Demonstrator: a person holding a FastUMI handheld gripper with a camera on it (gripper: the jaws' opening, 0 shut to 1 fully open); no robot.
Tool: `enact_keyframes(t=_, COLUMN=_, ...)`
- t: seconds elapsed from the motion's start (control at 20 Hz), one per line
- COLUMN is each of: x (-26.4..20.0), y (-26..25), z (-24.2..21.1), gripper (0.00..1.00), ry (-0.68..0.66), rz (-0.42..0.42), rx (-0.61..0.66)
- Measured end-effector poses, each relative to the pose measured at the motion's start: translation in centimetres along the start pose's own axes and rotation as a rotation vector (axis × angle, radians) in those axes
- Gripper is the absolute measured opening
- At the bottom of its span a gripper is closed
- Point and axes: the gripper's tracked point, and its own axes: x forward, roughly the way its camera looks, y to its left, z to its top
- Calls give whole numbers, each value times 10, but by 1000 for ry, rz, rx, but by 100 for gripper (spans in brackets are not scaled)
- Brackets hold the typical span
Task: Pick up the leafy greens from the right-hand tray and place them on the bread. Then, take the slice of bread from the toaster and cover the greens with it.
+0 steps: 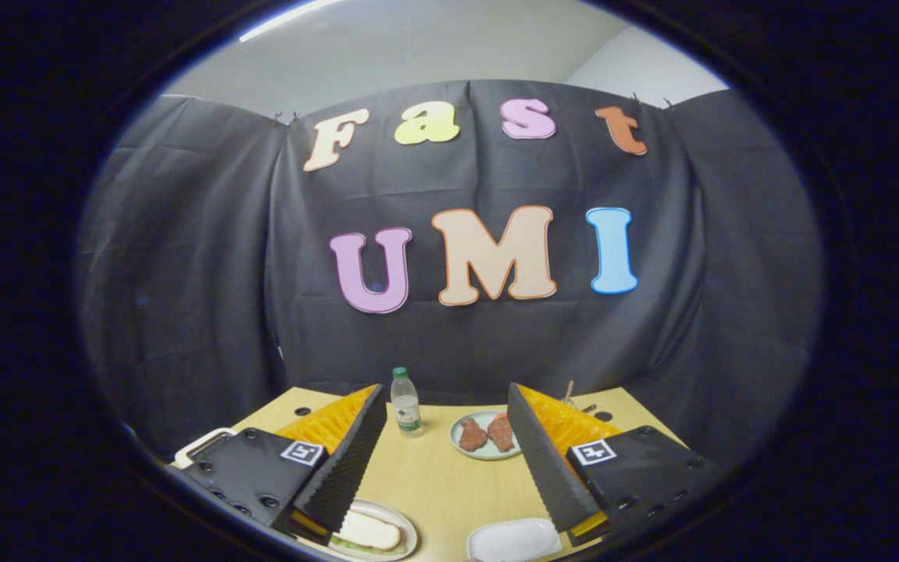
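Nearest, the gripper (pixel 449 460) is held high and roughly level above the wooden table (pixel 438 476), its two fingers spread wide apart with nothing between them — they pinch no object. Just below the inner tip of the left finger sits an oval plate (pixel 406 529) carrying a slice of bread (pixel 367 531) with a green edge of leafy greens (pixel 356 549) showing under it. Close beneath the right finger's tip lies a white tray (pixel 513 538). Farther ahead, in the gap between the fingers, a round plate (pixel 459 429) holds two reddish-brown pieces of meat (pixel 487 434), and left of it — nearer the left finger — stands a small water bottle (pixel 406 403) with a green cap.
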Motion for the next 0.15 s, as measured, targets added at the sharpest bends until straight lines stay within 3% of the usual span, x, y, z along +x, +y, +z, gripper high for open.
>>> enact_keyframes(t=0.15, x=-12, y=-10, z=4, gripper=99, ry=-20, rz=-43, rx=28)
